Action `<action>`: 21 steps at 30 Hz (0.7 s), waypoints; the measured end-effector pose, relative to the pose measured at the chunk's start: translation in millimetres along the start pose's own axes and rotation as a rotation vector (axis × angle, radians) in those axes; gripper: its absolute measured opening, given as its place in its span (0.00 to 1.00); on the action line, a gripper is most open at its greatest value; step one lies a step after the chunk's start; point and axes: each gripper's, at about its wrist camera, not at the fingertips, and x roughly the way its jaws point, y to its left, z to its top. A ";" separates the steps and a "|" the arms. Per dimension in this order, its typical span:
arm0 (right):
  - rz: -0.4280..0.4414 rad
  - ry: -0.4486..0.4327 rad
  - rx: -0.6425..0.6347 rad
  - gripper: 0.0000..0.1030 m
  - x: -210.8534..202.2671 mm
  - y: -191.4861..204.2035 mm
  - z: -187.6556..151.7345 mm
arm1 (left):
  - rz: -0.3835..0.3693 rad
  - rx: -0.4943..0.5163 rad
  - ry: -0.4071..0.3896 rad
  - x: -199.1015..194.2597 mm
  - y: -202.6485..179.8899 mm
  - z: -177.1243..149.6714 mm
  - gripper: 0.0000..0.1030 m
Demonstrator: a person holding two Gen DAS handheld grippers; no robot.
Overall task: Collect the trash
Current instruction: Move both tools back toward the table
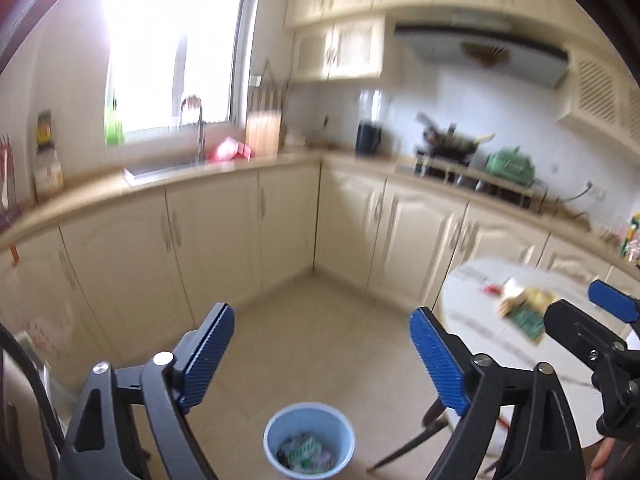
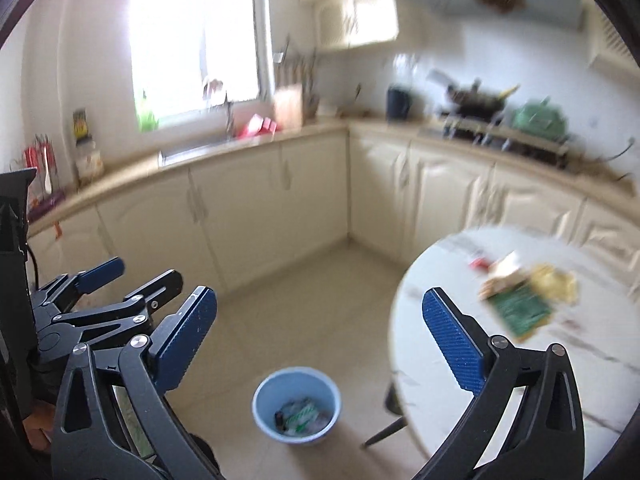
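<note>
Two grippers: both are shown spread wide with nothing between the blue pads.
Left gripper (image 1: 322,354): released and empty; seen in the lower half of the left wrist view, above the floor.
Right gripper (image 2: 320,338): released and empty; seen in the lower half of the right wrist view, with the round worktop behind its right finger.
Bin (image 2: 297,405): a pale blue bucket on the tiled floor, at the lower centre of both views; crumpled wrappers, some green and white, are seen lying in its bottom.
Round worktop (image 2: 452,344): a white marbled table at the lower right of the frame, just beside the bin.
Remaining trash (image 2: 520,300): a green packet, a yellow crinkled wrapper and a pale scrap are seen bunched together on the round worktop; a small red piece (image 2: 479,263) lies near them.
Progress: part of the task is judged done, since rubbish already lies in the bin; the pile on the round worktop is judged still to be collected.
Next step: a reach toward the pile at the right of the frame is judged likely to be needed.
Writing: no brand or label can be read; print on the green packet is blurred beyond reading.
Background: cream kitchen cabinets, a sink under a bright window and a stove are shown, all blurred.
</note>
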 end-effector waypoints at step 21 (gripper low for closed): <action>-0.300 -0.380 0.006 1.00 -242.8 -14.0 23.6 | -0.088 0.069 -0.402 -231.7 -8.0 -173.3 0.99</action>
